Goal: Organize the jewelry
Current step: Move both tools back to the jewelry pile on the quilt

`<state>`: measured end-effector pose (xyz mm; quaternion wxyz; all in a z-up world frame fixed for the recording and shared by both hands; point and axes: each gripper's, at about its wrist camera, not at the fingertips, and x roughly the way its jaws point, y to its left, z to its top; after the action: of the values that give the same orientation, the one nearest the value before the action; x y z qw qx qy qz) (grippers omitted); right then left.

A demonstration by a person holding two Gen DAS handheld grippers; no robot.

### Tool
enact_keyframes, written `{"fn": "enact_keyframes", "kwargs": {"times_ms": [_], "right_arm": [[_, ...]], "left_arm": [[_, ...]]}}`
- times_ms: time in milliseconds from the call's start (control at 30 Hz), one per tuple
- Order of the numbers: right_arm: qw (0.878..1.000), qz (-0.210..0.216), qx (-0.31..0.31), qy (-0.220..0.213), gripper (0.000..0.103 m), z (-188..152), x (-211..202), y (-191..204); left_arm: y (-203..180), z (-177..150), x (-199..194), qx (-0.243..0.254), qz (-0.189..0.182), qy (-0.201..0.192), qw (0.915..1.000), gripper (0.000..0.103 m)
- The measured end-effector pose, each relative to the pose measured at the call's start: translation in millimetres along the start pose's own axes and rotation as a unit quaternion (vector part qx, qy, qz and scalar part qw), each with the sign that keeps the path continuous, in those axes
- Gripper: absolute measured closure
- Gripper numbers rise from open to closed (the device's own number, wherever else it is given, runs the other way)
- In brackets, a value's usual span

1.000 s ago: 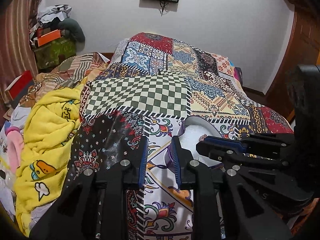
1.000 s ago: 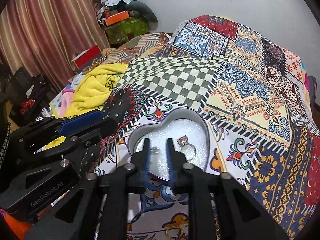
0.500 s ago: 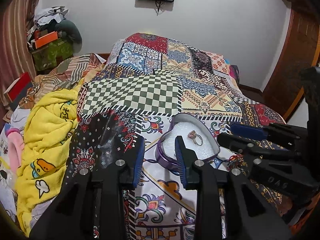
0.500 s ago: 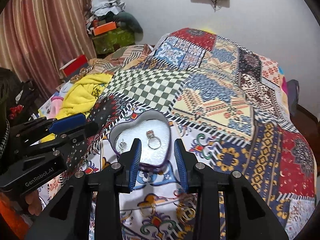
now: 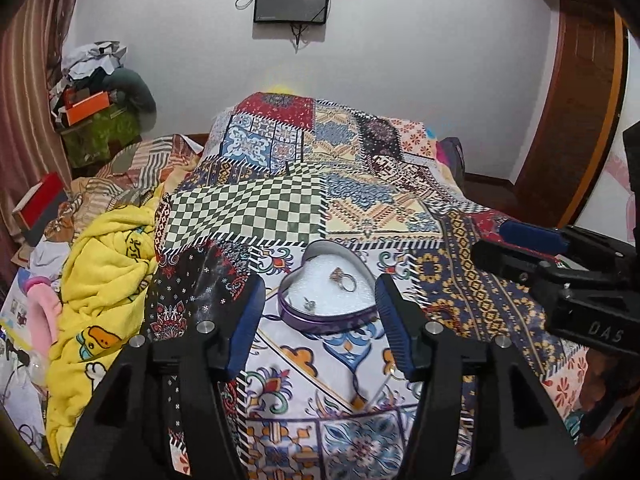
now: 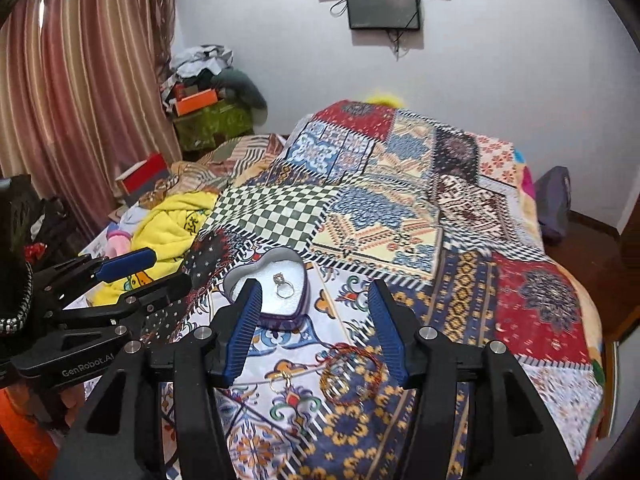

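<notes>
A heart-shaped purple tin (image 5: 362,270) with white foam lies on the patchwork bed (image 5: 280,208). A ring with a stone (image 5: 343,279) and a small silver earring (image 5: 309,302) lie inside it. In the right wrist view the tin (image 6: 301,267) holds the ring (image 6: 282,284). Red and gold bangles (image 6: 352,372) and a small earring (image 6: 285,379) lie on the cover in front of the tin. My left gripper (image 5: 320,324) is open and empty, just in front of the tin. My right gripper (image 6: 310,326) is open and empty, above the bangles.
A yellow blanket (image 5: 108,272) is heaped at the bed's left side. Boxes and clothes (image 5: 96,116) are piled in the back left corner by a curtain. A wooden door (image 5: 580,120) stands at the right. A screen (image 5: 292,0) hangs on the wall.
Both grippers have drawn back and up from the tin and opened wide. The right gripper left a small silver piece in the tin. The bangles have come into view.
</notes>
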<state>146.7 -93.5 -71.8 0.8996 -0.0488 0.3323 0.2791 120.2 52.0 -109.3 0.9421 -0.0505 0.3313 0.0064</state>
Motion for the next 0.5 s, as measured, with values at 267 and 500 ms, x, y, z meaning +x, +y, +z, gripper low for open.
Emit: {"fn": "enact_keyframes", "kwargs": {"times_ms": [267, 500], "right_arm": [[1.000, -0.020, 0.016, -0.006, 0.052, -16, -28, -16], [0.998, -0.038, 0.034, 0.022, 0.052, -43, -32, -34]], "left_arm": [[-26, -10, -21, 0.018, -0.008, 0.004, 0.9998, 0.044], [-48, -25, -14, 0.018, -0.032, 0.034, 0.9987, 0.043]]}}
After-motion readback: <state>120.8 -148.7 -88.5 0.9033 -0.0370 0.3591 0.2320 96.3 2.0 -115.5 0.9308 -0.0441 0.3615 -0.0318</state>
